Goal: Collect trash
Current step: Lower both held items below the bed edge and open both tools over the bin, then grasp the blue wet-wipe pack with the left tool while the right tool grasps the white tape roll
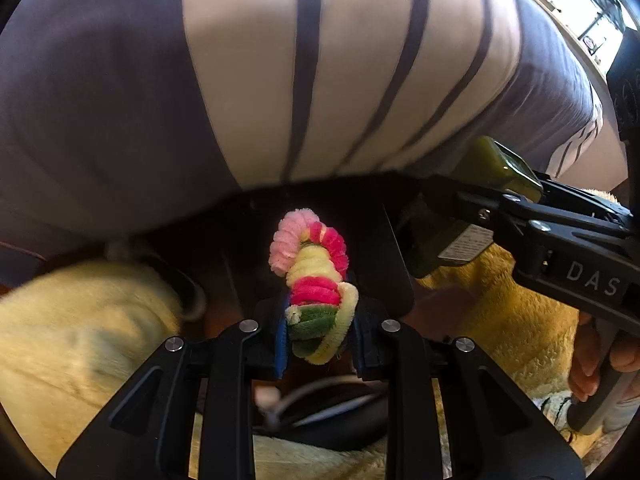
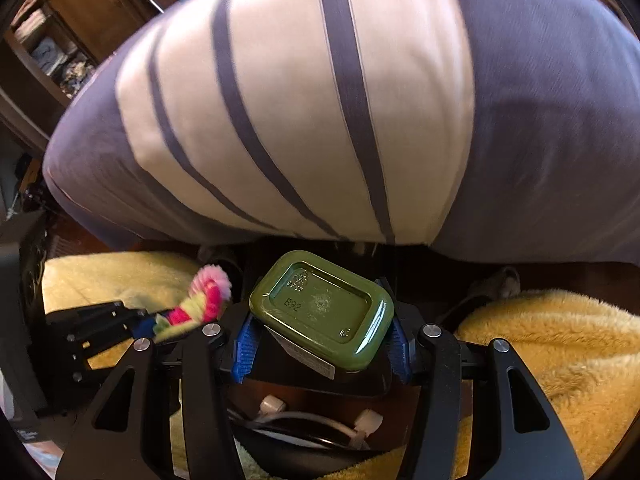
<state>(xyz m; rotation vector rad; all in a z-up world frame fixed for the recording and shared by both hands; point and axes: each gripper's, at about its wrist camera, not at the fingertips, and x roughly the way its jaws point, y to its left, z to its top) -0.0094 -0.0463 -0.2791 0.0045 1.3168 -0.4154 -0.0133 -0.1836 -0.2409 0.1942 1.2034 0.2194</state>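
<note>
My left gripper (image 1: 320, 344) is shut on a bundle of fuzzy pipe cleaners (image 1: 316, 276), pink, yellow and green, that stick up between its blue pads. The bundle also shows in the right wrist view (image 2: 200, 300), low on the left. My right gripper (image 2: 320, 340) is shut on a dark green bottle (image 2: 324, 308), bottom end facing the camera. In the left wrist view the bottle (image 1: 480, 184) and the right gripper (image 1: 452, 216) are at the right, close beside my left one. Both are held just in front of a bed's edge.
A bed with a grey and cream striped cover (image 1: 320, 80) fills the upper half of both views. A yellow fluffy rug (image 2: 540, 340) lies on the floor below. White cables and plugs (image 2: 320, 420) lie under the grippers. A wooden shelf (image 2: 60, 40) stands at the far left.
</note>
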